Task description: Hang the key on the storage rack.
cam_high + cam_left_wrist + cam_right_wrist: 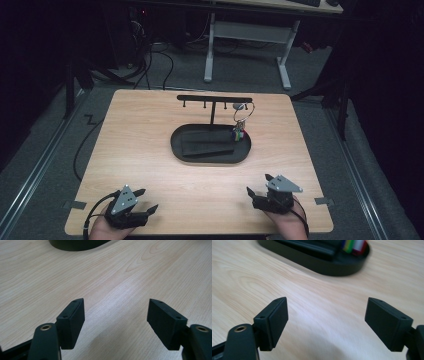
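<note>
Keys point(239, 131) hang on rack point(214, 99) over tray point(210, 156); left gripper point(145, 201) and right gripper point(258, 186) both wide, empty, near table point(150, 120) edge — approach slowly, jaws square.

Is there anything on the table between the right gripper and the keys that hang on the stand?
Nothing visible. The right gripper is open near the table's front edge; only bare wood lies up to the black tray. The keys hang from the stand over the tray's right end.
</note>
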`<state>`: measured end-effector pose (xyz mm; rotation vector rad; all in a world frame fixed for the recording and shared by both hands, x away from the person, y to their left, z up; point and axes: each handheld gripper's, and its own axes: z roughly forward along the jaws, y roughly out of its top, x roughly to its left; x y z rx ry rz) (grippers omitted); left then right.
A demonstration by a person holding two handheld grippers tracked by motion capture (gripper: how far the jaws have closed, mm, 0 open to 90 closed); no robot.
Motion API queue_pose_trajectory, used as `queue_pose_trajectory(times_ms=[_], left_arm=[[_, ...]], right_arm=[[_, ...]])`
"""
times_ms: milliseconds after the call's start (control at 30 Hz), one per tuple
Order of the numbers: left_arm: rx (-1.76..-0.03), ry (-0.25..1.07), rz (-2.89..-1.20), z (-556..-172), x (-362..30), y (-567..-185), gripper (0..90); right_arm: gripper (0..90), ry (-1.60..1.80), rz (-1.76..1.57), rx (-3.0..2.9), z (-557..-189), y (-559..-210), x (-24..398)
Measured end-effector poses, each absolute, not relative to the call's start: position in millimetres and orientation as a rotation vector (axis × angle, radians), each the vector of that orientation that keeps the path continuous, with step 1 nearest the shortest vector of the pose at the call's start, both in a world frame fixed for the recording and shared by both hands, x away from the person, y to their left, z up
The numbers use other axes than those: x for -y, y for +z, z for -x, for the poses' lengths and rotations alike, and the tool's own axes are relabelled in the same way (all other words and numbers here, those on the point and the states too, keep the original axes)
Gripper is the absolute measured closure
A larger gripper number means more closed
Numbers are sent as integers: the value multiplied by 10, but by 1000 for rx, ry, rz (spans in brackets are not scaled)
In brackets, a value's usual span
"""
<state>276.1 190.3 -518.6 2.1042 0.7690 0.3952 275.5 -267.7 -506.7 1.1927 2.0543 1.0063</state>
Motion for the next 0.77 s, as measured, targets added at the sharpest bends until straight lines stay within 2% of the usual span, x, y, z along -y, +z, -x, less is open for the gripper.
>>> queue_pose_trajectory(times_ms=[100,133,167,767], left_arm=[[-767,391,-2104,-2757,-1884,-5179,309],[-765,388,-2098,-2753,-1870,-5177,309],[-757,389,-2109,-2744,-1847,-5180,309],[-752,404,-2136,-2720,-1860,-5201,307]], right_arm=[[195,1041,-1252,-2042,-2632,-5177,2747],[158,1068,-1288,-2056,-2618,-5136,2773],[189,1079,-1243,-1971,-2556,-5089,2826],[188,1050,-1262,-2015,-2655,-5180,2803]])
